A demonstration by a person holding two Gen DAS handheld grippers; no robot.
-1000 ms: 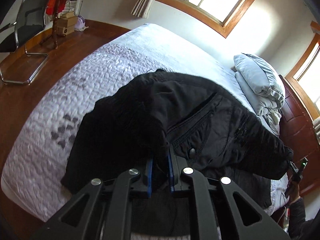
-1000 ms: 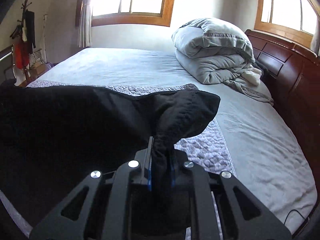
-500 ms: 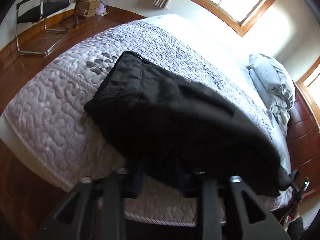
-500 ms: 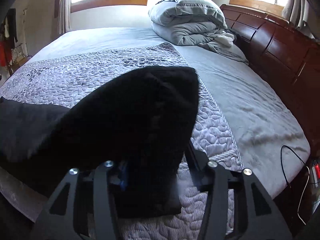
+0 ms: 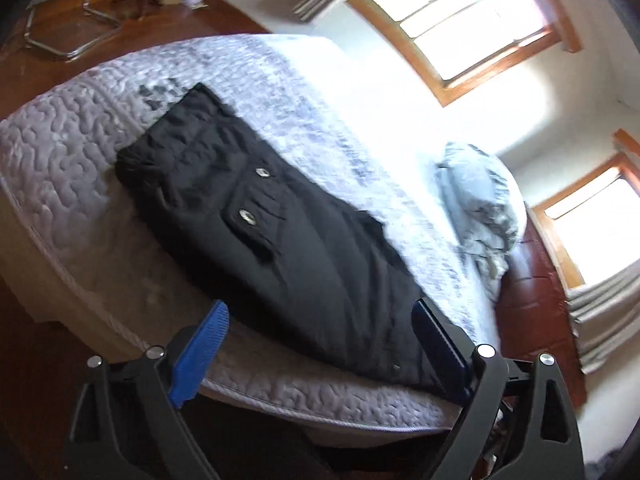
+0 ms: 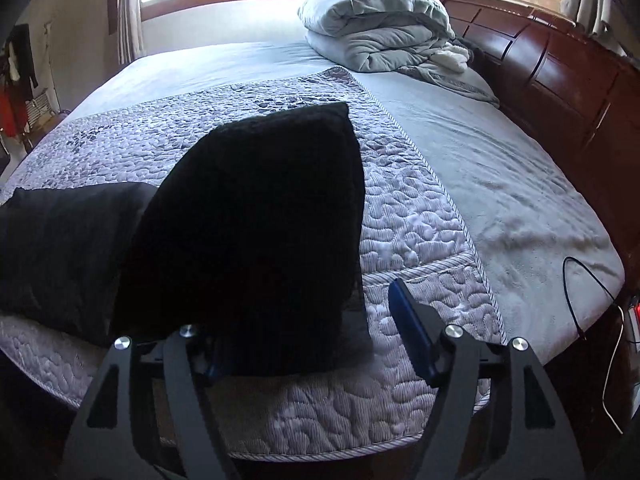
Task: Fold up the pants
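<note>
both grippers gape; pants (image 5: 280, 240) on quilt (image 5: 60, 160).

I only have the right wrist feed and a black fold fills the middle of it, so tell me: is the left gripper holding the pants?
Observer: No. The left gripper is open, its blue pads apart and off the cloth.
Operator: How do the pants lie from that side?
Observer: The pants stretch flat along the quilt near the bed's edge.
Operator: Which face is up?
Observer: A pocket flap with two metal snaps faces up.
</note>
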